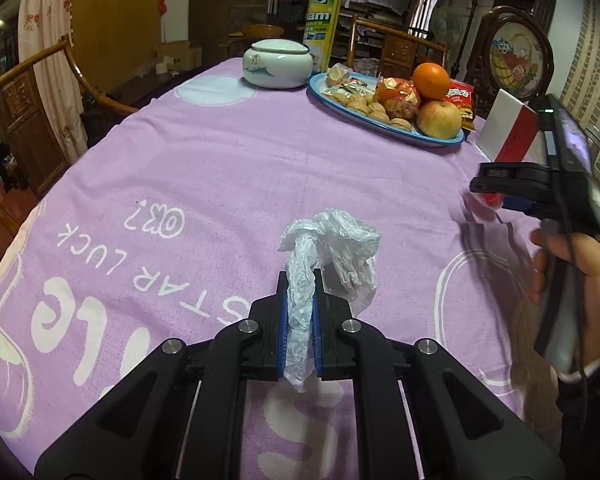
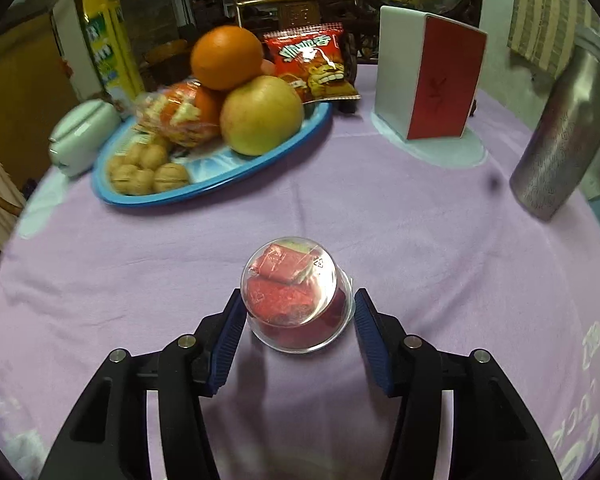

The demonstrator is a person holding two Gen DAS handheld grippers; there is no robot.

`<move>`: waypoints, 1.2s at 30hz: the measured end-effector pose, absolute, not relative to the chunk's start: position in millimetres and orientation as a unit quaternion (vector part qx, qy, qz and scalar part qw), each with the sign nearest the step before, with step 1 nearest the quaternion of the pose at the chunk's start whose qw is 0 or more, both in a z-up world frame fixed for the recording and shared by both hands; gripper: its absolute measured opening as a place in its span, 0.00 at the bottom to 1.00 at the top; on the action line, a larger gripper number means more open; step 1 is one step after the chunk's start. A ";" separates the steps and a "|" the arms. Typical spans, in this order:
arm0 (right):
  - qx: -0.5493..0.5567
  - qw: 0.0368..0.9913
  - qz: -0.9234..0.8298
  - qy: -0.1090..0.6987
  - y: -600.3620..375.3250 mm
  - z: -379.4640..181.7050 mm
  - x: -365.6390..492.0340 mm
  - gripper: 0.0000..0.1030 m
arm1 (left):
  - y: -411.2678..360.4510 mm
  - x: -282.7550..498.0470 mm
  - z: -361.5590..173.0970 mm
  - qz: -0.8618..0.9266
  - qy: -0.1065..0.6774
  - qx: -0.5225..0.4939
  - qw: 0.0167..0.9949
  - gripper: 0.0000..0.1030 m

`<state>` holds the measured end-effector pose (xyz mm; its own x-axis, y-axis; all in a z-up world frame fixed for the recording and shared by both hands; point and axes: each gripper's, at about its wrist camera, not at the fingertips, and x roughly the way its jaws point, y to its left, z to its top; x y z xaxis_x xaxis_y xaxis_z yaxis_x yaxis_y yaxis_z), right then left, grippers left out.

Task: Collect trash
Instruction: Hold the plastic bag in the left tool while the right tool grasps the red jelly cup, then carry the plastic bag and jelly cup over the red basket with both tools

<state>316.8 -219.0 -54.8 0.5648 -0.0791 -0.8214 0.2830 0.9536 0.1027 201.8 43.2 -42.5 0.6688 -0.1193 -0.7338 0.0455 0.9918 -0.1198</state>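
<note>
A crumpled white plastic bag (image 1: 340, 240) hangs over the purple tablecloth (image 1: 220, 168), and my left gripper (image 1: 300, 273) is shut on its twisted neck. In the right wrist view an upturned clear plastic cup (image 2: 290, 280) with red wrappers inside stands on the cloth. My right gripper (image 2: 299, 292) straddles it. The left pad is at the cup's wall and the right pad sits a sliver off its rim, so neither visibly presses. A hand (image 1: 572, 264) holding the right gripper shows at the right edge of the left wrist view.
A blue tray (image 2: 148, 200) with an orange, an apple, walnuts and a red snack packet sits beyond the cup. A white and red box (image 2: 428, 80) and a steel bottle (image 2: 560, 132) stand to the right. A white lidded jar (image 1: 277, 63) and a yellow spray can (image 1: 322, 20) stand farther back.
</note>
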 end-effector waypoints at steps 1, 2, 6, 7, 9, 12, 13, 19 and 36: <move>0.123 0.877 -0.094 0.455 -217.8 -52.0 310.3 0.53 | 43.0 201.6 -42.1 -0.043 0.403 -0.045 0.913 0.11; 0.133 0.876 -0.081 0.456 -215.0 -48.8 301.6 0.53 | 43.0 200.2 -41.7 -0.038 0.400 -0.041 0.915 0.11; 0.140 0.875 -0.036 0.462 -195.2 -37.0 263.2 0.54 | 46.1 196.1 -41.5 -0.031 0.409 -0.047 0.911 0.11; 0.139 0.876 -0.023 0.461 -189.5 -33.7 251.7 0.54 | 47.9 191.8 -39.0 -0.030 0.416 -0.050 0.908 0.11; 0.134 0.880 -0.001 0.455 -179.8 -26.7 231.2 0.54 | 51.6 179.5 -30.7 -0.027 0.409 -0.050 0.911 0.11; 0.135 0.881 0.027 0.453 -170.3 -20.0 203.3 0.54 | 60.2 155.3 -15.8 -0.024 0.397 -0.051 0.916 0.11; 0.136 0.880 0.035 0.454 -167.3 -19.2 195.2 0.54 | 63.0 146.6 -11.4 -0.023 0.392 -0.052 0.918 0.11; 0.132 0.872 0.087 0.464 -140.9 -20.7 152.4 0.53 | 78.8 89.6 0.0 0.000 0.370 -0.042 0.928 0.11; 0.044 0.843 0.256 0.472 -3.5 -23.0 37.6 0.53 | 175.2 -39.7 3.4 0.115 0.342 -0.066 0.930 0.11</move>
